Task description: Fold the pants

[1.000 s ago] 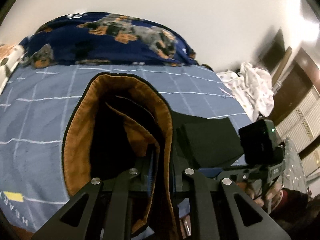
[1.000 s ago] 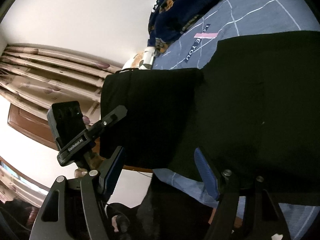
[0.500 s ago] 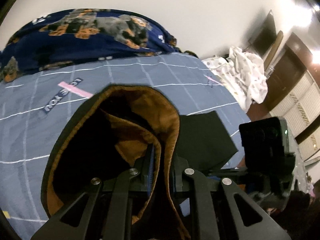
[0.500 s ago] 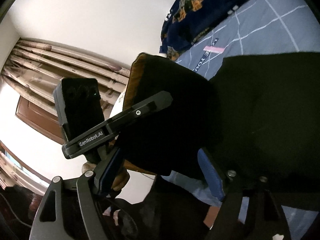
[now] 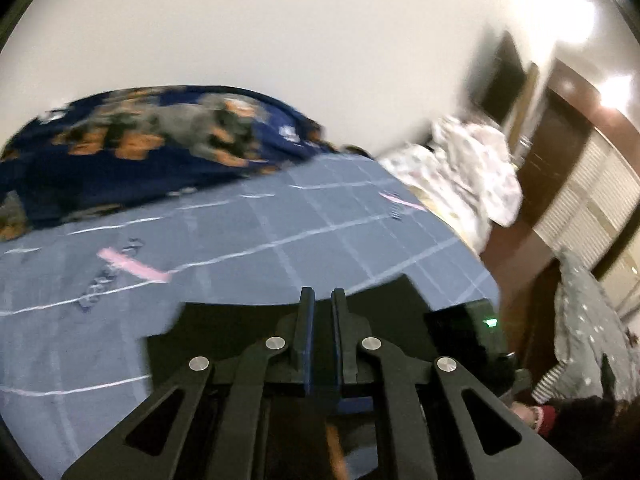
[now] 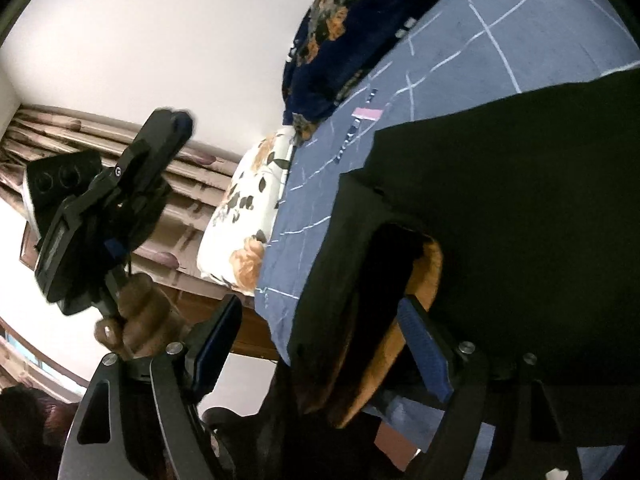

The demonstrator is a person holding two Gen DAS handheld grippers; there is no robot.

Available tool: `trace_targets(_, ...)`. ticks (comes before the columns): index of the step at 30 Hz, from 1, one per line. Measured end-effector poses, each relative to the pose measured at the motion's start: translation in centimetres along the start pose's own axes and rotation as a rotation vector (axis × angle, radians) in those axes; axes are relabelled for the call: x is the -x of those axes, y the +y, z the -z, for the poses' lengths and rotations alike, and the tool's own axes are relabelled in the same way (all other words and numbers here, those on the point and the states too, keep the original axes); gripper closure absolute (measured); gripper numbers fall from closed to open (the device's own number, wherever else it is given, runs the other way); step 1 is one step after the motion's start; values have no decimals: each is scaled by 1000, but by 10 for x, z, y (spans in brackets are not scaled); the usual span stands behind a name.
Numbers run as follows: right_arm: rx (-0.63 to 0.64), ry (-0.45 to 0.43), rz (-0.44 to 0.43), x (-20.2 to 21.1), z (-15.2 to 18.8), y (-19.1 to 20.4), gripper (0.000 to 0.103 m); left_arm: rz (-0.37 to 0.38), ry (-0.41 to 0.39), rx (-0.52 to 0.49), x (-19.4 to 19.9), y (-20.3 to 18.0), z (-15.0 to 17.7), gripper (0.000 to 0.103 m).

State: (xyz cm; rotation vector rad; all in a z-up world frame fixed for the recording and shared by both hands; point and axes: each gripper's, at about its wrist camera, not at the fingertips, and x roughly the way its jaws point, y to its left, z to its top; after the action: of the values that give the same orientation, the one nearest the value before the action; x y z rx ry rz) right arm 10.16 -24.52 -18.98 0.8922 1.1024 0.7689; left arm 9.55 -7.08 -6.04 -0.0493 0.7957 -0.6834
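The black pants [image 5: 240, 332] lie folded on the blue checked bed sheet [image 5: 280, 240]. In the right wrist view the pants [image 6: 520, 200] reach the bed's near corner, where a flap shows the brown lining [image 6: 432, 264]. My left gripper [image 5: 321, 300] is shut with nothing between its fingers and hovers over the pants. From the right wrist view the left gripper [image 6: 172, 120] is up in the air at the left, held by a hand [image 6: 136, 312]. My right gripper [image 6: 320, 340] is open, with the brown-lined pants edge between its jaws and its left finger off the bed.
A dark blue dog-print blanket [image 5: 140, 152] is heaped at the far side of the bed. A floral pillow [image 6: 248, 220] lies at the bed's left end, with curtains [image 6: 80, 128] behind it. White spotted bedding [image 5: 472, 168] and a dark wardrobe [image 5: 560, 148] stand to the right.
The left gripper let go of the brown-lined pants edge and drew away above the bed. The flap it carried now lies down on the pants. The right gripper's jaws stand a little wider.
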Motion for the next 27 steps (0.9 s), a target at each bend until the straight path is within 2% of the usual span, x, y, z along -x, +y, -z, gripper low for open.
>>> trace_targets(3,46,-24,73,12,-8,4,24,-97,7,2,15,31,21,94)
trace_targets(5,47,-29,102,16,-11,1,24,-135,38,22,17,51,40,94)
trace_targets(8,32,-41,173,14,-14,-7,24,-149,119,84,6,78,76,94)
trace_targets(12,39,-15,231,-3,-17,-11,24,-142,180,133,-8,94,111,94)
trace_targets(15,60,22,206,-21,-12,-4,24,-131,212,140,-17,94,126,93)
trace_targets(19,100,86,164,-47,3,13,24,-117,189,158,-15,97,132,89)
trace_targets(22,130,66,162,-46,7,21,24,-117,180,177,-13,103,133,85)
trace_targets(24,129,57,165,-43,7,20,31,-102,177,203,-13,107,133,85)
trace_targets(26,148,72,252,-48,7,16,51,-99,172,212,-12,110,133,85)
trace_targets(27,149,86,290,-52,8,13,55,-100,172,211,-12,109,133,85)
